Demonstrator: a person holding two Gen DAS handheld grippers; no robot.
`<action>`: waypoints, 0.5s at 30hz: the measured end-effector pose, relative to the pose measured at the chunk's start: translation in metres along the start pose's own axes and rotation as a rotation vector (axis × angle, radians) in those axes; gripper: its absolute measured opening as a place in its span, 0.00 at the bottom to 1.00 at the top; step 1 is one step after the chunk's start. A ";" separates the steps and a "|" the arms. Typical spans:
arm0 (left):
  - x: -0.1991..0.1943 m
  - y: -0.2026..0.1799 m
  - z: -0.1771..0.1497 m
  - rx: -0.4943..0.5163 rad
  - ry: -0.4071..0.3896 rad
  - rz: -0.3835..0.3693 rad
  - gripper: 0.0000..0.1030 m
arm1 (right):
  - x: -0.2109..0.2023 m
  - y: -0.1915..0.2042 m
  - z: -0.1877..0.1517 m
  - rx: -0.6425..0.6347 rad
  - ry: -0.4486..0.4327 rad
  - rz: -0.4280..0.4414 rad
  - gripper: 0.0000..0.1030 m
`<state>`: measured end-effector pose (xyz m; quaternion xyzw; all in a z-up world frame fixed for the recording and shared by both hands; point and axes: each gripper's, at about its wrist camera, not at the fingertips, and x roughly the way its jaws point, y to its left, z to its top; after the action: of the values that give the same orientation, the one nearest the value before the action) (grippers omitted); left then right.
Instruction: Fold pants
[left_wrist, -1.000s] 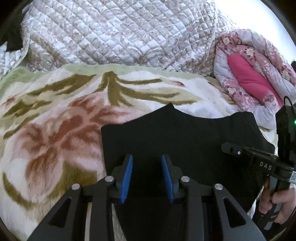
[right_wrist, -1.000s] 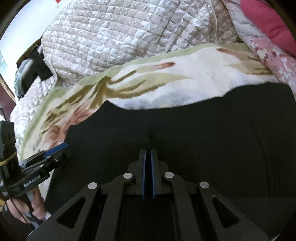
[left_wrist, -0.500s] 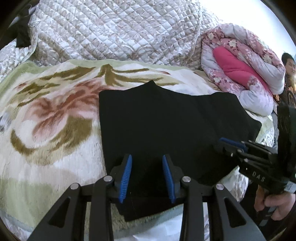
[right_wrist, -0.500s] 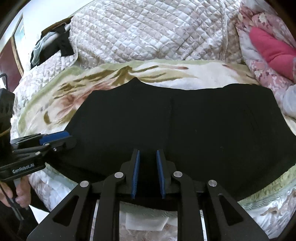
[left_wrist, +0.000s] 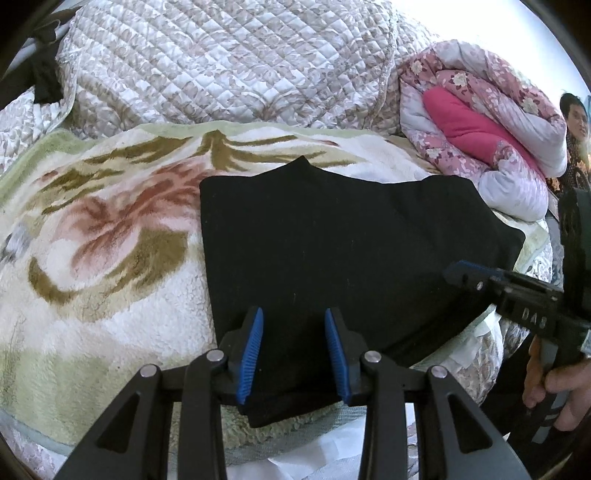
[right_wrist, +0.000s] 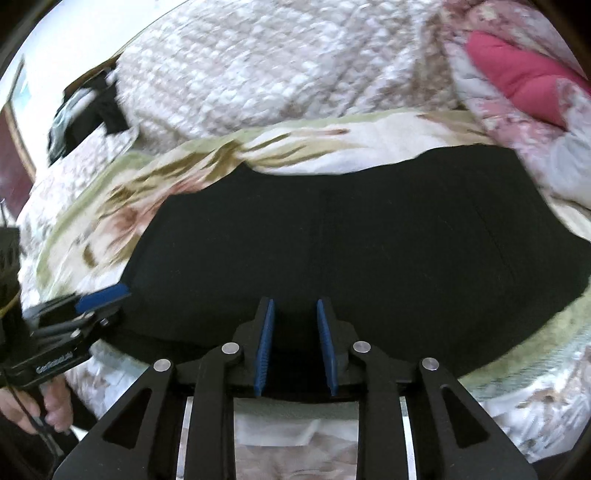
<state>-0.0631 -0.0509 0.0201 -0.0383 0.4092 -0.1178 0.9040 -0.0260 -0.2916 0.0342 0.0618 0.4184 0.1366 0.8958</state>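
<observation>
Item, left to right: fleecy cream blanket with pink-and-olive floral print (left_wrist: 92, 258), bearing a flat folded bundle of black knit pants (left_wrist: 332, 240) at its near edge, the bundle's near left corner lapping over the bed's front; left gripper (left_wrist: 293, 354) and right gripper (right_wrist: 295, 343) both poised above that near edge, jaws parted, holding nothing. Risk, as a judgement: the overhanging corner may slide off or sag open, since the plush pile gives little grip (soft knit shifts easily). A further fold could drag the layers askew if either claw catches only the top layer.
</observation>
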 end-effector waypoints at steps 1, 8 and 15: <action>-0.001 -0.001 0.001 0.003 0.001 0.003 0.36 | -0.002 -0.007 0.001 0.025 -0.008 -0.022 0.24; -0.009 0.004 0.009 -0.007 -0.034 0.027 0.36 | -0.028 -0.063 0.005 0.250 -0.100 -0.160 0.25; -0.001 0.008 0.007 -0.011 0.001 0.028 0.36 | -0.052 -0.103 -0.001 0.431 -0.188 -0.160 0.35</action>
<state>-0.0572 -0.0430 0.0247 -0.0377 0.4107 -0.1029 0.9052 -0.0383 -0.4055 0.0484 0.2304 0.3564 -0.0336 0.9048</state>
